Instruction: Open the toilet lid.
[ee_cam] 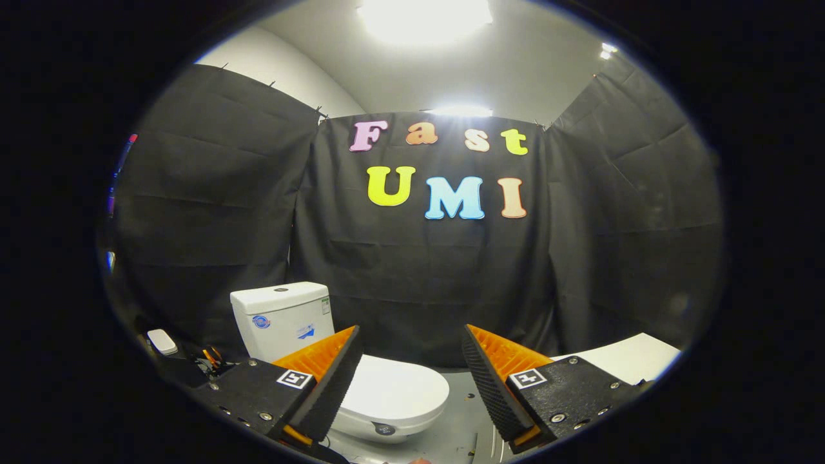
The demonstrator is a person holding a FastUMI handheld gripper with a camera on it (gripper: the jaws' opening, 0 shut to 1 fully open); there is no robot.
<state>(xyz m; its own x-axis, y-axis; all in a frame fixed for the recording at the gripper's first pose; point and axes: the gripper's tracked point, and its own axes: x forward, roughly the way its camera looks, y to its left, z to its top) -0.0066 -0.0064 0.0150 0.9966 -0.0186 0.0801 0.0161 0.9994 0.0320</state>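
Observation:
A white toilet stands on the floor ahead of me, its lid (394,391) lying flat and closed over the bowl. Its white tank (281,318) rises behind, against the black cloth wall. My gripper (410,367) is open and held above the toilet, with nothing between its fingers. The left finger (329,380) overlaps the lid's near left side in the view, while the right finger (493,380) sits off to the lid's right. The lid's front edge lies just ahead of and below the fingertips.
A white slab or tabletop (628,357) shows beyond the right finger. To the left of the tank sit a small white object (162,341) and some dark clutter with cables (209,361). Grey floor (461,412) lies between toilet and slab.

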